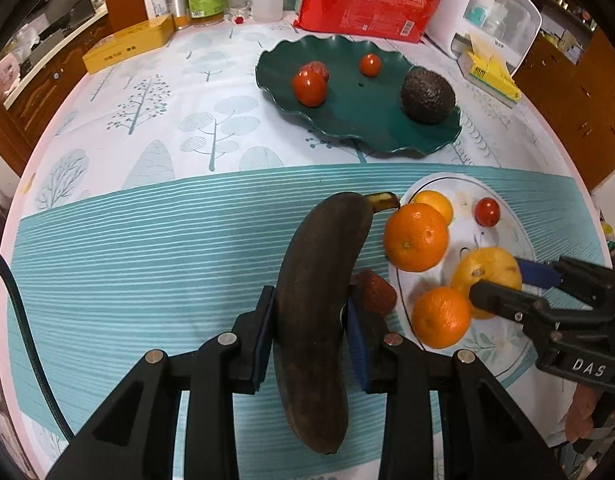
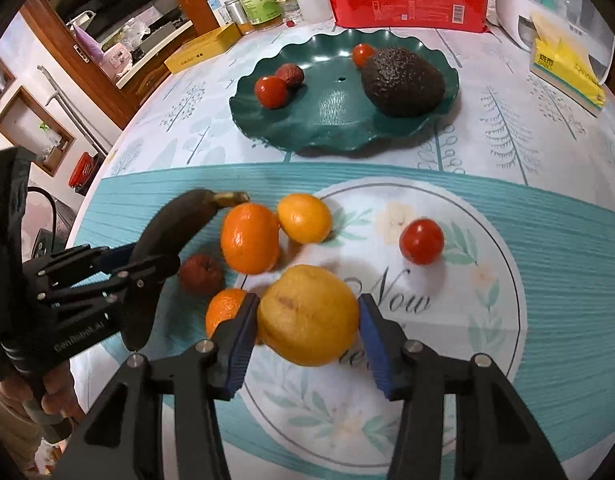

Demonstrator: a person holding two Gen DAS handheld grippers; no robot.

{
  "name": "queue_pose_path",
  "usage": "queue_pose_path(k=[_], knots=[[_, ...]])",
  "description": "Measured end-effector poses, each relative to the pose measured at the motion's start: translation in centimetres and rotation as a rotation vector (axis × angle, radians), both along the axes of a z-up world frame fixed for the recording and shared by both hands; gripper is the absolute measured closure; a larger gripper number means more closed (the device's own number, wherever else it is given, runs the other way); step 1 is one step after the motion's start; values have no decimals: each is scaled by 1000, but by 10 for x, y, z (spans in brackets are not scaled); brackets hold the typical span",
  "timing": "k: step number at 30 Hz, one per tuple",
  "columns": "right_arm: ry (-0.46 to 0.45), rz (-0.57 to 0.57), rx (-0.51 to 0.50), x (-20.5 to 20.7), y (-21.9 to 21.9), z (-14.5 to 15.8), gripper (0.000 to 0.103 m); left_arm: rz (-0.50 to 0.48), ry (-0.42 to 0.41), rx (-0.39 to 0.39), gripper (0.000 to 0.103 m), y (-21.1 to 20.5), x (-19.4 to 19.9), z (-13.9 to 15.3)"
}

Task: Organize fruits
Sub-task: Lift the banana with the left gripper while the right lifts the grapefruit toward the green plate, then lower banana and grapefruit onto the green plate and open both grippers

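Left gripper [image 1: 309,312]: I had its blue-padded fingers pinched on the middle of the blackened, overripe banana [image 1: 315,312], which pointed away from the camera with its yellow stem tip just beside the rim of the white floral-print plate [image 2: 503,248]; whether the banana was lifted or touching the cloth I could not tell. Right gripper [image 2: 307,330]: its fingers bracketed the large yellow-orange citrus fruit [image 2: 309,314] on the white plate, left pad against the fruit, right pad at its edge, though firm contact there was unclear, so I could not tell whether the grip was closed. On the same plate I noted three smaller oranges, one near the banana stem [image 2: 249,238], one behind it [image 2: 304,218], one low beside the left pad [image 2: 223,310], plus a red cherry tomato [image 2: 421,241]. A wrinkled dark-red date-like fruit [image 2: 201,274] lay on the teal striped tablecloth [image 1: 147,248], beside the plate rim. Farther back, the dark green wavy-edged plate [image 1: 347,120] held a dark avocado [image 1: 427,96], two red tomatoes [image 1: 309,88] [image 1: 370,65] and a second wrinkled red fruit [image 1: 317,69].
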State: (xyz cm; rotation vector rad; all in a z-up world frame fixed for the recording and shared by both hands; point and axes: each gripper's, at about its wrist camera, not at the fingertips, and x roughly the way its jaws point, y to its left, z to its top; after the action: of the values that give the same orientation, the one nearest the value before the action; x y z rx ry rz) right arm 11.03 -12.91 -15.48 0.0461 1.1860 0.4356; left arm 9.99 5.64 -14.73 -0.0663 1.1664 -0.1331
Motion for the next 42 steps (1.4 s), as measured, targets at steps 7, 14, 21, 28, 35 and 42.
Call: queue_pose_path(k=[7,14,21,28,35,42], knots=[[-46,11,2,-23,-11,23,54,37,-38,-14,72,1,-13,33],[-125,26,21,-25,-20,77,54,42,-97,-12,72,6,-11,91],[-240,51,34,0,-23,149,54,6,-181,28,72,14,17,166],[-378,75,39,44,-20,230,54,-37,-238,161,72,12,63,239],[-454,59,-25,94,-1,264,54,-127,-271,246,72,3,125,274],[-373,16,-80,141,27,214,54,-255,-220,226,72,-5,201,210]])
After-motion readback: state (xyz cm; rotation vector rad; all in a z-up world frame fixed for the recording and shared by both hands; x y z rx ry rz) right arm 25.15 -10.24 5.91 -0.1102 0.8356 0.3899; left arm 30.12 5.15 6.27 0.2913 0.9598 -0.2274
